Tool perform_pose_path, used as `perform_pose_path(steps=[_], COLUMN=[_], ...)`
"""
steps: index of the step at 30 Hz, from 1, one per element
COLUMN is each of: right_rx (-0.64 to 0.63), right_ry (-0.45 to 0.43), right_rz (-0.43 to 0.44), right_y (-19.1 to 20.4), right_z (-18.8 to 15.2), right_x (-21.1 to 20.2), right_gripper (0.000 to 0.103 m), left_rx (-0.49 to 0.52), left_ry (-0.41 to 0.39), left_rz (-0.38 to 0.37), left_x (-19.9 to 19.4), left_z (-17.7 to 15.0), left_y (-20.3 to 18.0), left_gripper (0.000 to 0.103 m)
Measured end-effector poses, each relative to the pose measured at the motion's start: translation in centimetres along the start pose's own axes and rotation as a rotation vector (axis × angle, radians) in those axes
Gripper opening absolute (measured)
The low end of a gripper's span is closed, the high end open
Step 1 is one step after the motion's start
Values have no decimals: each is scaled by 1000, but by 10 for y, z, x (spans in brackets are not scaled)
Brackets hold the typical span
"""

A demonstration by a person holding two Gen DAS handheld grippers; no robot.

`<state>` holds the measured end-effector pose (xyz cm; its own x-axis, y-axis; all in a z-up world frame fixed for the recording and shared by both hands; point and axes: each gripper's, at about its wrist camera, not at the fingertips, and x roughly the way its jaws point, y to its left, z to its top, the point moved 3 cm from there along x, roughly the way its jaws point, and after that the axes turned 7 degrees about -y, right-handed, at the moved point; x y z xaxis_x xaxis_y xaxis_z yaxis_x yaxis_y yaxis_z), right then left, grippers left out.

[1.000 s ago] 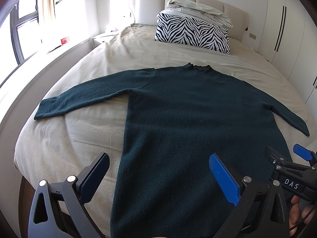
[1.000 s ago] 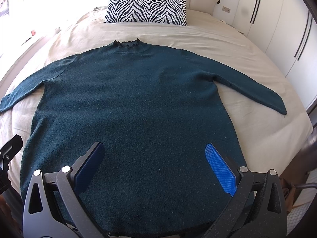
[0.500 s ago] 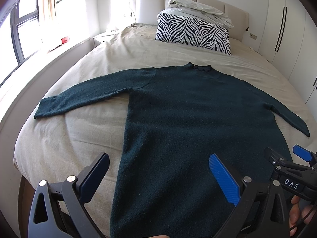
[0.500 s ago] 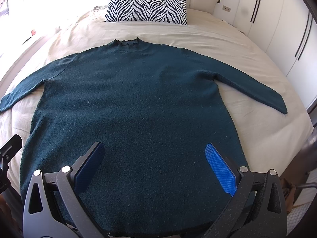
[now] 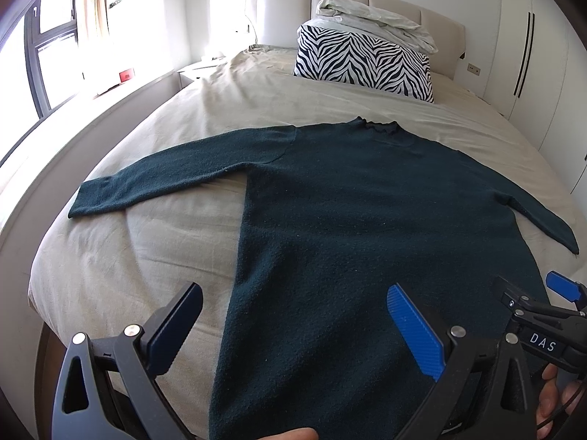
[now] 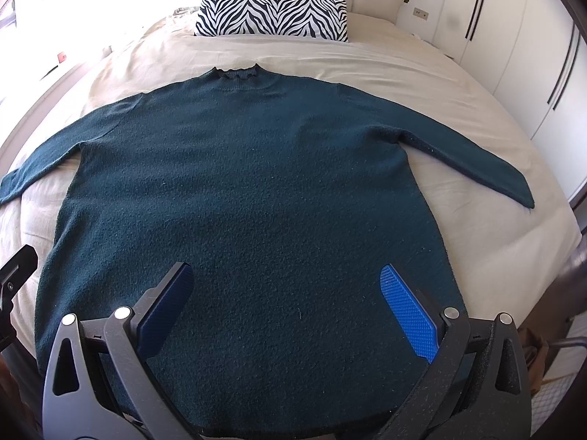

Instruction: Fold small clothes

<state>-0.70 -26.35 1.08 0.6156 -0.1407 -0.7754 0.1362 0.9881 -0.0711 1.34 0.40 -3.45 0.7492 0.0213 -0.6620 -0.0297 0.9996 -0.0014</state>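
A dark teal knit sweater [image 5: 367, 220] [image 6: 249, 190] lies flat on the beige bed, collar toward the headboard, both sleeves spread out to the sides. My left gripper [image 5: 293, 326] hovers open over the sweater's lower left edge, nothing between its blue pads. My right gripper [image 6: 286, 311] stands open above the sweater's lower middle, near the hem, also holding nothing. In the left wrist view the right gripper [image 5: 543, 304] shows at the lower right with a hand behind it. The left sleeve [image 5: 165, 179] ends near the bed's left side; the right sleeve [image 6: 477, 161] reaches toward the right edge.
A zebra-print pillow [image 5: 363, 62] [image 6: 271, 11] and a folded white duvet [image 5: 374, 22] sit by the headboard. White wardrobes [image 6: 532, 55] line the right wall. A window [image 5: 47, 47] and ledge run along the left. The bed's foot edge [image 5: 55, 293] is close beneath the grippers.
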Motion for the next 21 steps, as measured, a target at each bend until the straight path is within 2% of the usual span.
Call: perform_pose_path(steps=[4, 6, 10, 15, 17, 18, 20, 21], right_rx=[1, 6, 36, 116, 140, 146, 149, 148], right_ry=[6, 9, 14, -21, -50, -64, -86, -96], right_rz=[3, 7, 53, 181, 215, 227, 245, 254], right_y=[1, 1, 2, 4, 5, 7, 10, 11], right_z=[-1, -2, -1, 4, 9, 11, 16, 18], right_x=[2, 4, 10, 8, 5, 3, 0, -1], right_gripper=[103, 103, 103, 103, 103, 103, 103, 103], left_rx=[-2, -27, -189, -332, -355, -364, -447, -508], left_ry=[-17, -11, 29, 27, 24, 48, 79, 68], left_rz=[1, -21, -116, -266, -244, -237, -257, -255], left_x=[0, 3, 14, 29, 34, 38, 47, 50], left_z=[-2, -2, -1, 8, 9, 8, 5, 5], left_y=[8, 15, 46, 84, 99, 106, 128, 144], left_gripper=[103, 103, 103, 103, 103, 103, 103, 103])
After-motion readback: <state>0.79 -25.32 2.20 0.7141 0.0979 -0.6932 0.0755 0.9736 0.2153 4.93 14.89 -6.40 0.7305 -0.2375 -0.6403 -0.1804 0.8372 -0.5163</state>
